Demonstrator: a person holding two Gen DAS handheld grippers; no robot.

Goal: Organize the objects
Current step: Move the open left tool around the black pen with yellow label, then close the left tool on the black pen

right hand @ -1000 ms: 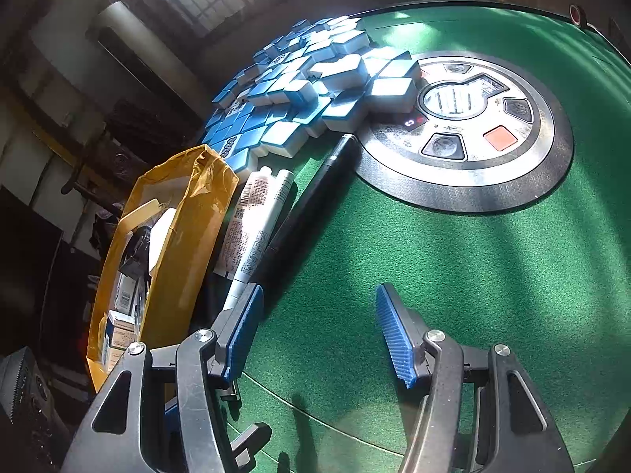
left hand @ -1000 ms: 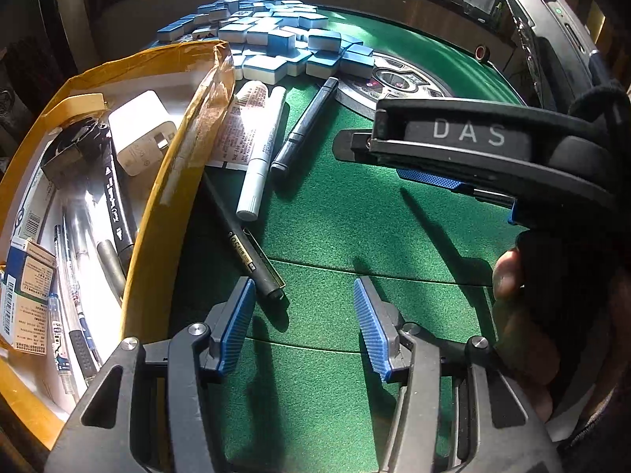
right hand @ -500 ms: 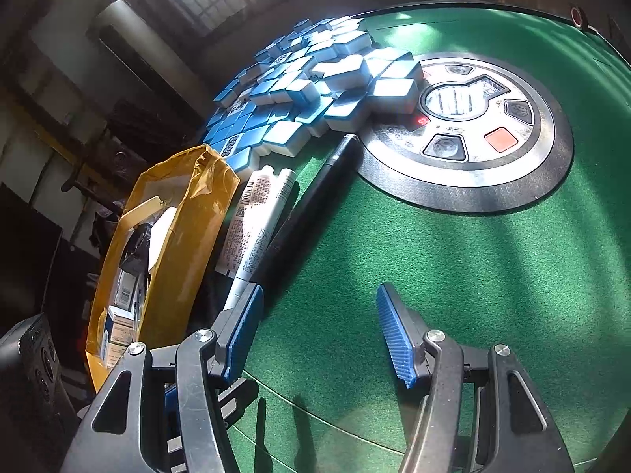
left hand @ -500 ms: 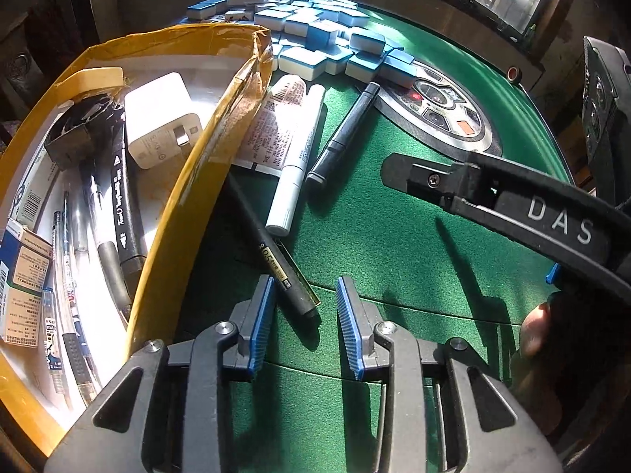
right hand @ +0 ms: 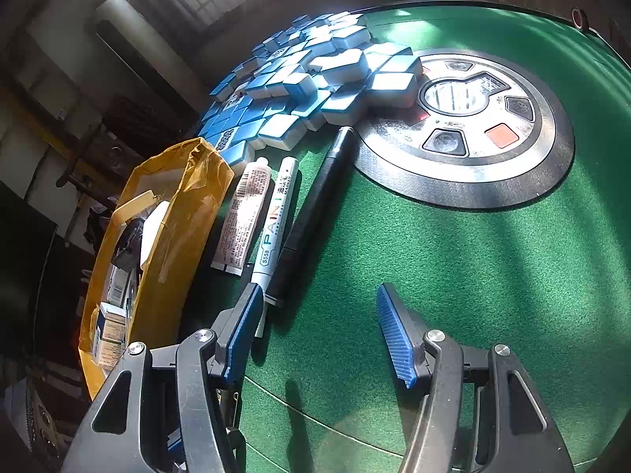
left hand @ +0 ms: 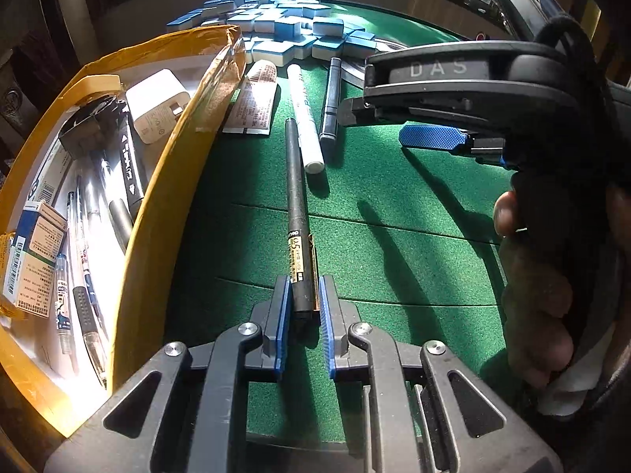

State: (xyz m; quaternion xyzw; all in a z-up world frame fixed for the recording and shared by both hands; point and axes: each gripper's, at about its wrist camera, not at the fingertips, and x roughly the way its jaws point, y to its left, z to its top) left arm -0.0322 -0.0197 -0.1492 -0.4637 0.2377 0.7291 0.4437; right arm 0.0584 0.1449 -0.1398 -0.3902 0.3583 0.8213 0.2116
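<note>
Since a second ago the left gripper (left hand: 301, 307) has slid over to the black pen (left hand: 295, 213), and its jaws are closing on the near end of it. Both blue pads (left hand: 282, 315) now touch the pen's sides. The pen lies on the green felt table (left hand: 394, 260), pointing away, just beside the yellow cardboard box (left hand: 157, 213).

That box holds more pens, a white charger (left hand: 157, 106) and a small blue and white carton (left hand: 31, 256).

A little farther off lie three things side by side — a white tube (left hand: 252, 98), a white paint marker (left hand: 303, 122) and a dark pen (left hand: 330, 102).

The right gripper (right hand: 319, 331) hangs over the felt with its jaws spread and nothing between them — it has not moved. Its left pad is just beside the end of the paint marker.

Farthest off are a heap of blue and white mahjong tiles (right hand: 315, 79) and the round control panel (right hand: 465, 130) in the middle of the table.
</note>
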